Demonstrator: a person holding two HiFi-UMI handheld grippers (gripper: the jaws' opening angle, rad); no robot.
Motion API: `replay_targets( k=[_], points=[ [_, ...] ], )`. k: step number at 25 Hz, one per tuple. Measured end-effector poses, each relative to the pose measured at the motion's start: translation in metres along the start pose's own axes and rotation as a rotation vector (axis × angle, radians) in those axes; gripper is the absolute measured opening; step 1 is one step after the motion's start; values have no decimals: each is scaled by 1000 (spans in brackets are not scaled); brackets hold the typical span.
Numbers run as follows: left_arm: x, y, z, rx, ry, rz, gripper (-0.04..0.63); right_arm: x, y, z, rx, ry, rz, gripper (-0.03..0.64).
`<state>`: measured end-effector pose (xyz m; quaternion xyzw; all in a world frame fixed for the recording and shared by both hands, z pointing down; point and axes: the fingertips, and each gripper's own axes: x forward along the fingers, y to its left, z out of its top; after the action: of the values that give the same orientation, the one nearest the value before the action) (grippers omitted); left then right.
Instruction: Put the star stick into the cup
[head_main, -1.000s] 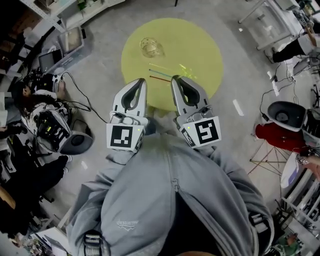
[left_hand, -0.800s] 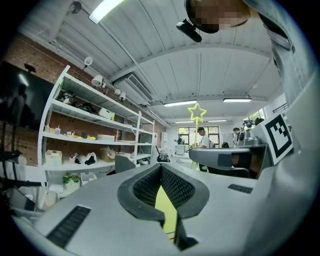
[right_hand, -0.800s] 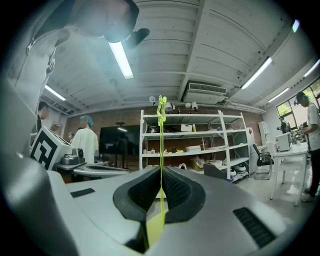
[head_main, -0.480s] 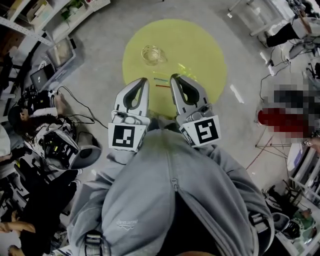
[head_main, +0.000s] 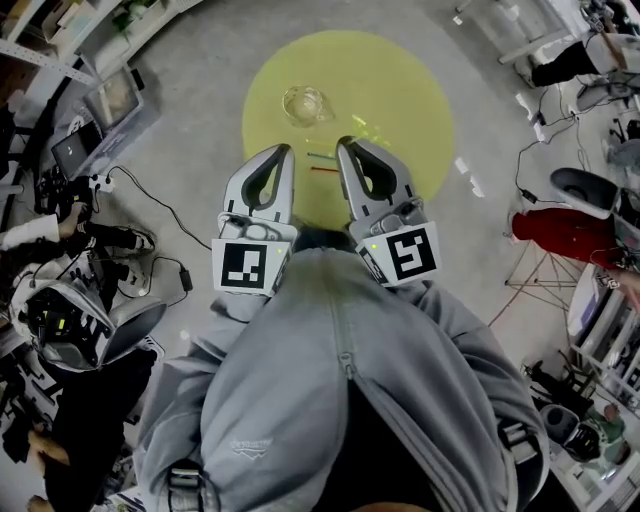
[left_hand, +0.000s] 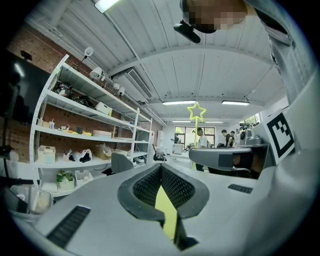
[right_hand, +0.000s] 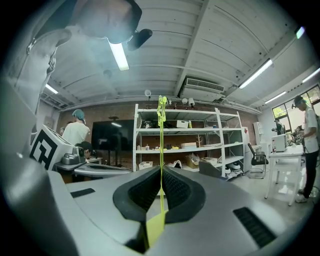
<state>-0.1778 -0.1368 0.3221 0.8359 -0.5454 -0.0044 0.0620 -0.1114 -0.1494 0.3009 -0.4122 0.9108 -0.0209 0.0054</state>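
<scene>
My right tool (right_hand: 160, 168) pinches the star stick (right_hand: 161, 145) upright, star uppermost, the left tool (left_hand: 161, 166) sits pressed together, seemingly empty, and the cup (head_main: 305, 103) stands on the yellow worktop (head_main: 410, 90) ahead and to the left of the stick.

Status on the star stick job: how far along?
Done: the right gripper is shut on a star stick, which stands upright in its jaws. In hand: it hangs over the near half of the table, short of the cup. Left: carry it over and drop it in; the cup looks empty.
</scene>
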Motion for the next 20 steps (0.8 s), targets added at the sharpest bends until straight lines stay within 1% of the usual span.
replay_targets(
  k=[2,5,9,11,13,16,20],
  points=[
    [8,4,-1,0,3,9,15,8,-6,-1,0,-1,7,35],
    [22,7,-2,8,30,25,17,18,-17,-1,-2,4,26,35],
    [48,13,-1,-2,10,44,15,37,-37,-5,3,8,51,35],
    [60,17,-6,0,43,59,15,46,-48,-9,10,16,66,35],
    [74,20,-10,5,65,76,16,55,-60,-17,16,36,86,35],
    [98,25,-14,1,37,91,15,69,-80,-33,25,69,114,35],
    [123,29,-25,2,50,107,17,87,-103,-49,36,93,146,35]
  ],
)
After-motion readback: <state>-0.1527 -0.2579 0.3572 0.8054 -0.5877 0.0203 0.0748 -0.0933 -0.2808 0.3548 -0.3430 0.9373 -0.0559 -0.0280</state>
